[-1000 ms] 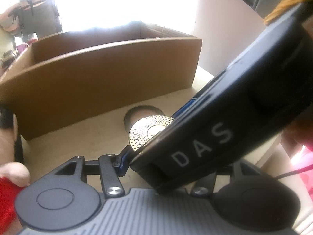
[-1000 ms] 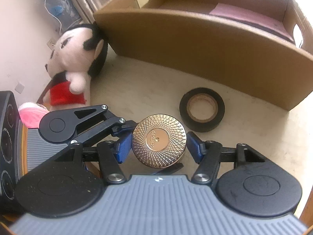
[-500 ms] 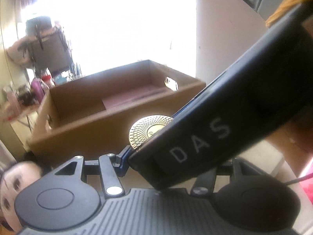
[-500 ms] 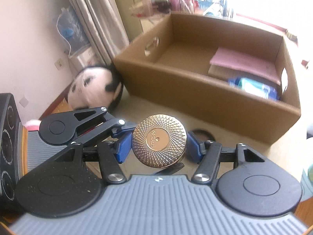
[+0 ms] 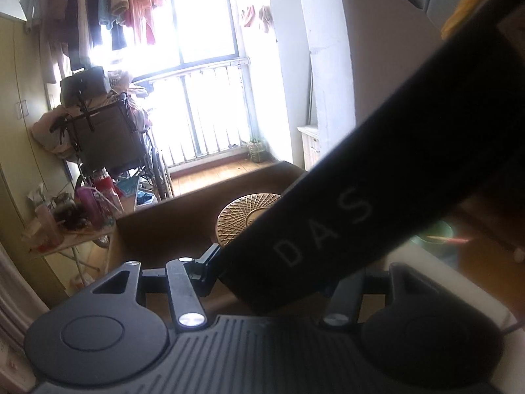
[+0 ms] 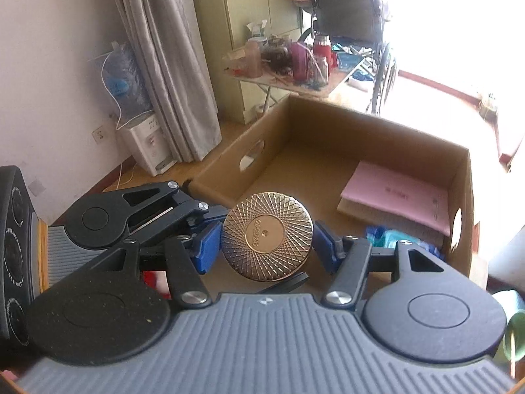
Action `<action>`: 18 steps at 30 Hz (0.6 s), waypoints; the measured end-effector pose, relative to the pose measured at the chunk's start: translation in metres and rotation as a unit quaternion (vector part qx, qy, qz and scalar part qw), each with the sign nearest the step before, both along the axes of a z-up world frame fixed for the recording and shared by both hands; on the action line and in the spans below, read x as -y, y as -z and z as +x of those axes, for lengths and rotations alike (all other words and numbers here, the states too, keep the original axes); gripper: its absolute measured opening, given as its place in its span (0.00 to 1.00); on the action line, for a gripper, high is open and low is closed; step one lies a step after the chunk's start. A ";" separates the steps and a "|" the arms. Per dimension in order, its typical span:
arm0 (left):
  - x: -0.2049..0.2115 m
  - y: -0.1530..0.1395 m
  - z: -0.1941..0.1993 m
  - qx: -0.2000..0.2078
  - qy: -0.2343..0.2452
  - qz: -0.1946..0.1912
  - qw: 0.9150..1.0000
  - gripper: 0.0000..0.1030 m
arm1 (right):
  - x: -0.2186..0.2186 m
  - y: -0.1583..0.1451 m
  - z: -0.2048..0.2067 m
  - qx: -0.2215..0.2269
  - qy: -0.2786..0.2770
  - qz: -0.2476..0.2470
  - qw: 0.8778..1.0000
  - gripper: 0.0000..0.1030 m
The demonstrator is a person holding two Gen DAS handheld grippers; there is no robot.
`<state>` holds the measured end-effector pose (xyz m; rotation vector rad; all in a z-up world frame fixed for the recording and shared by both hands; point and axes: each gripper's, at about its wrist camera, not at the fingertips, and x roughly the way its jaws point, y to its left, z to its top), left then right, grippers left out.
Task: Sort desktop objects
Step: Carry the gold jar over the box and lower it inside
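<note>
A round gold tin [image 6: 267, 236] with a lattice-pattern lid hangs in the air in front of the open cardboard box [image 6: 328, 138]. My right gripper [image 6: 265, 246] is shut on it, a blue pad on each side. My left gripper [image 6: 210, 211] reaches in from the left, its fingers at the tin's left edge. In the left wrist view the tin [image 5: 246, 216] sits between the left gripper's [image 5: 267, 275] fingers. The right gripper's black body covers half of the tin and the left gripper's right finger. The box [image 5: 170, 229] shows behind.
Inside the box lie a pink booklet [image 6: 393, 193] and a blue packet [image 6: 393, 236] at its right end. A black speaker [image 6: 13, 246] stands at the far left. Beyond the box are a cluttered folding table [image 6: 295, 65], a wheelchair [image 5: 108, 138] and a curtain [image 6: 170, 65].
Both grippers have risen with the tin held between them. The box now shows from above, with its inside in view. The tape roll and the plush toy have dropped out of sight.
</note>
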<state>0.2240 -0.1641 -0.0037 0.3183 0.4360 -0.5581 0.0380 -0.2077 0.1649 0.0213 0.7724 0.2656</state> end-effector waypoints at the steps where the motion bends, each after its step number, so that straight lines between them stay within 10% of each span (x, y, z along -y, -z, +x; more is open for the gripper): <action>1: 0.007 -0.006 0.009 0.000 0.001 0.003 1.000 0.56 | 0.001 -0.002 0.007 0.001 -0.001 -0.004 1.000 0.57; 9: 0.008 -0.013 0.013 -0.048 0.014 0.016 0.999 0.56 | 0.025 0.005 0.076 -0.045 0.008 0.008 0.999 0.57; 18: 0.012 0.028 0.111 -0.221 0.025 -0.001 0.975 0.56 | 0.061 0.063 0.173 -0.164 0.031 0.050 0.985 0.57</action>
